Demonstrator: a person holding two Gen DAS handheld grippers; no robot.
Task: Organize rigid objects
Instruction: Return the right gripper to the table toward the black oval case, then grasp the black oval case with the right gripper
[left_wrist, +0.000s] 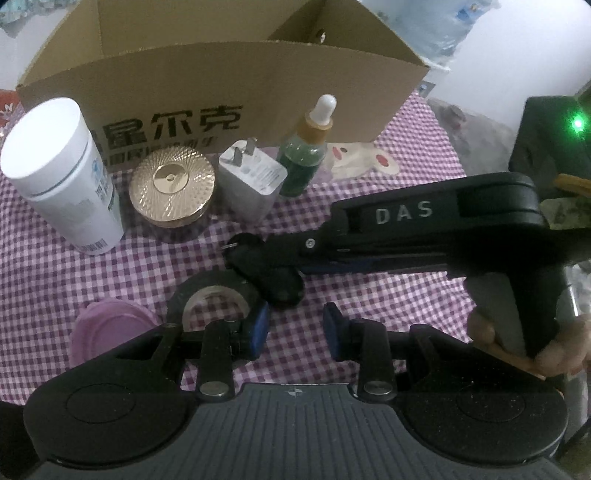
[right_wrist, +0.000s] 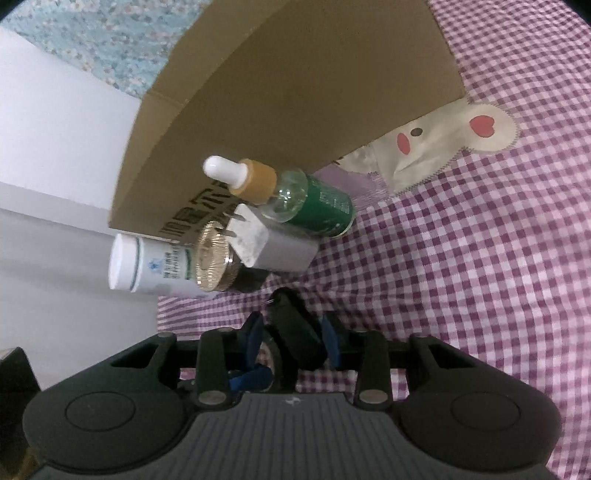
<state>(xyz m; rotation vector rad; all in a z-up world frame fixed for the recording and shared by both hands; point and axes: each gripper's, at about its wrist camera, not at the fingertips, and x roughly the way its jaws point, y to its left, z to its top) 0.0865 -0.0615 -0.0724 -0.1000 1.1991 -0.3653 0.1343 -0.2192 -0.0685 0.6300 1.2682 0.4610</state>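
Right fingers (right_wrist: 291, 338) astride black key fob (right_wrist: 295, 332)

A purple-checked cloth (left_wrist: 388, 258) carries a cardboard box (left_wrist: 229, 85) at twelve o'clock, with a white canister (left_wrist: 62, 177), gold-lidded jar (left_wrist: 171, 188), charger (left_wrist: 251, 181) and dropper bottle (left_wrist: 306, 151) before it.

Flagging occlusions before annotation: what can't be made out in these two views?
- Cardboard box interior: left wrist view, its front wall hides the floor.
- Pink round object: left wrist view, left gripper body covers its near side.
- Black object: right wrist view, right gripper pads flank it; contact and identity unclear.
- White bottle label: both views, print too small.
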